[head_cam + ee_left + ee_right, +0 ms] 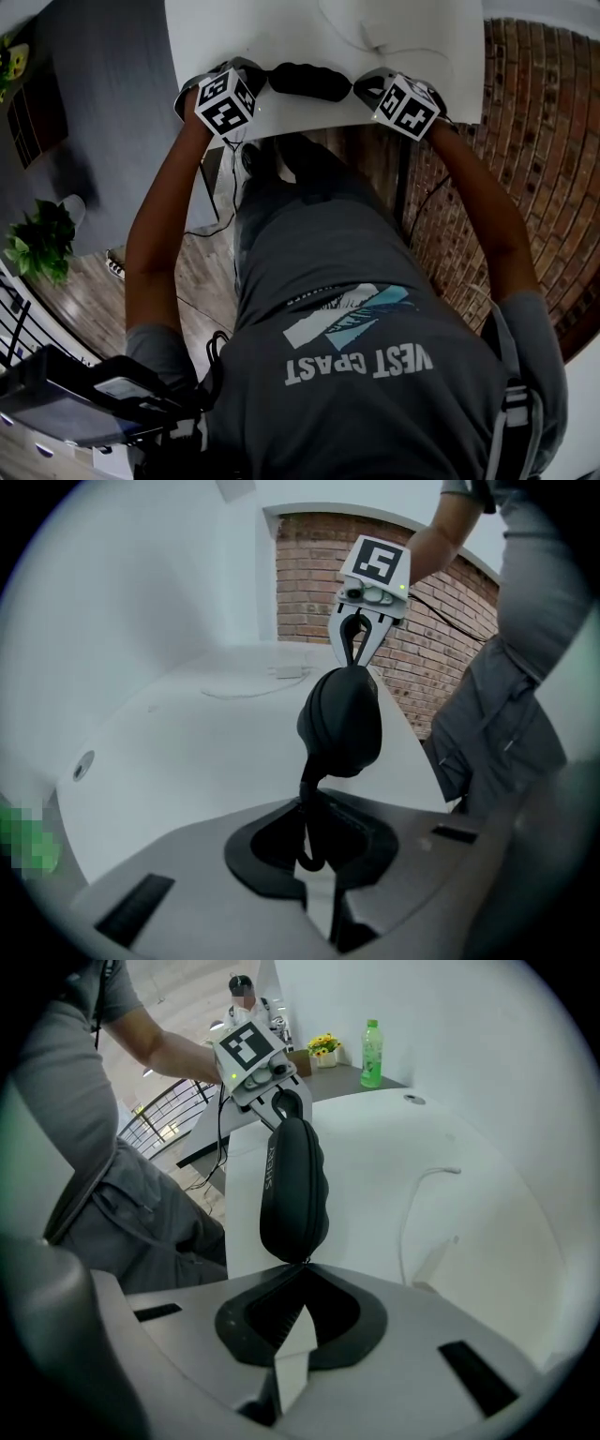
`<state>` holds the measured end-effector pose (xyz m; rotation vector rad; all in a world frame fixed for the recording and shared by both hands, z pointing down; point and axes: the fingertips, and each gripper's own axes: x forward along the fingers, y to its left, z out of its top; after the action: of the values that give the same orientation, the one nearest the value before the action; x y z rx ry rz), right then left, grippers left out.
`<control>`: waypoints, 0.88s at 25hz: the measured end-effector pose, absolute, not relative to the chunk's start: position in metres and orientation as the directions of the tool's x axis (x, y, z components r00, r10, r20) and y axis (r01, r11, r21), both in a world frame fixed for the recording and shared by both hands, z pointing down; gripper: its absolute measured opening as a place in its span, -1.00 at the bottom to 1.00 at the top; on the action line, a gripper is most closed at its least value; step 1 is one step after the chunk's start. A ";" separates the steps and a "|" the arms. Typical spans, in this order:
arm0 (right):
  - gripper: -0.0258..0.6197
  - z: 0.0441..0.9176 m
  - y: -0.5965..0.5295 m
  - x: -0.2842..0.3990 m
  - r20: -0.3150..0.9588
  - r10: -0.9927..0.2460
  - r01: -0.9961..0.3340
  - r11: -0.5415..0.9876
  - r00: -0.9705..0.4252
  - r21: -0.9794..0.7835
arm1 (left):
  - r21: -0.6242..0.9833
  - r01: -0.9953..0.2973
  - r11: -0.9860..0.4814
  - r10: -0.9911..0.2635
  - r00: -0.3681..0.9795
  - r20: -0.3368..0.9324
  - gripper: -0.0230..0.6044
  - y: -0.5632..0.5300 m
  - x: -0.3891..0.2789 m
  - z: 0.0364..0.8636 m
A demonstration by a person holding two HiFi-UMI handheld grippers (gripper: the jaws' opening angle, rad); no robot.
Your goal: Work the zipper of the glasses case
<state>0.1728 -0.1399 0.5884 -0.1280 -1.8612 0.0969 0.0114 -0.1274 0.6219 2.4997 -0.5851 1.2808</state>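
Observation:
The black glasses case (309, 81) hangs stretched between my two grippers above the near edge of the white table (412, 37). In the left gripper view the case (342, 719) has a thin black strap (309, 794) running down into my left gripper (314, 855), which is shut on it. In the right gripper view the case (292, 1190) points its narrow end into my right gripper (300, 1283), whose jaws are shut on a small tab at that tip. Each gripper shows at the far end in the other's view: the right gripper (361, 639) and the left gripper (281, 1101).
A thin white cable (422, 1194) lies on the table. A green bottle (372, 1054) and yellow flowers (325, 1047) stand on a far counter. A brick wall (525, 169) is at my right and a potted plant (42, 242) on the floor at my left.

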 end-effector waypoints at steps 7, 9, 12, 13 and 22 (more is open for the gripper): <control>-0.93 0.589 -0.139 0.170 0.931 0.120 -0.036 0.989 -0.343 -0.141 | 0.029 -0.519 -0.854 -0.319 0.566 0.760 -0.88 -0.129 0.012 0.618; -0.93 0.591 -0.142 0.168 0.932 0.098 -0.051 0.991 -0.348 -0.123 | 0.044 -0.552 -0.833 -0.347 0.583 0.734 -0.88 -0.129 0.010 0.615; -0.94 0.594 -0.149 0.166 0.939 0.057 -0.074 0.993 -0.339 -0.087 | 0.088 -0.604 -0.792 -0.383 0.604 0.699 -0.66 -0.131 0.001 0.610; -0.93 0.595 -0.151 0.166 0.940 0.049 -0.086 0.993 -0.337 -0.083 | 0.098 -0.616 -0.782 -0.389 0.604 0.696 -0.59 -0.132 -0.003 0.608; -0.92 0.592 -0.157 0.155 0.932 -0.005 -0.141 0.989 -0.364 -0.049 | 0.065 -0.677 -0.734 -0.443 0.548 0.710 -0.59 -0.126 -0.036 0.594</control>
<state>0.1548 -0.1570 0.5917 0.1046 -1.9391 0.1421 -0.0356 -0.1259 0.5939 2.4564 -0.9217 0.9893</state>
